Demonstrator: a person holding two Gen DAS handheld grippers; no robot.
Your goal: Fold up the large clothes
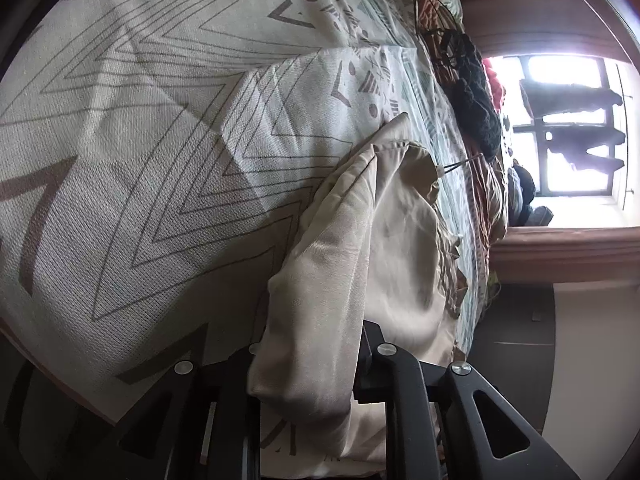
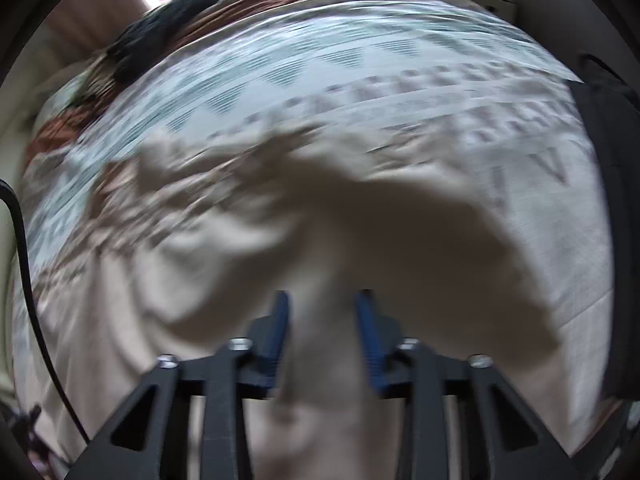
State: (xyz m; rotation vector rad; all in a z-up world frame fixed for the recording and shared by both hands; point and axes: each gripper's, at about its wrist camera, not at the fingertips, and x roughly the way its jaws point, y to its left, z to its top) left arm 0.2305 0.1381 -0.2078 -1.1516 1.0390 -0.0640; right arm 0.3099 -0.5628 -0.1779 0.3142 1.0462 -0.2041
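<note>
A beige garment (image 1: 400, 240) lies on a patterned bedspread (image 1: 160, 120). My left gripper (image 1: 312, 346) is shut on a thick folded edge of it, and the cloth bulges up between the black fingers. The garment's far end carries a thin drawstring (image 1: 456, 166). The right wrist view is blurred. It shows the same beige garment (image 2: 360, 220) spread and rumpled under my right gripper (image 2: 323, 308). The blue pads (image 2: 280, 324) stand apart, with a ridge of cloth running between them, and I see no pinch on it.
A pile of dark, red and rust-coloured clothes (image 1: 476, 100) with wire hangers (image 1: 436, 28) lies along the bed's far side below a bright window (image 1: 568, 128). A black cable (image 2: 24, 240) hangs at the left edge of the right wrist view. A dark object (image 2: 612, 160) stands at its right.
</note>
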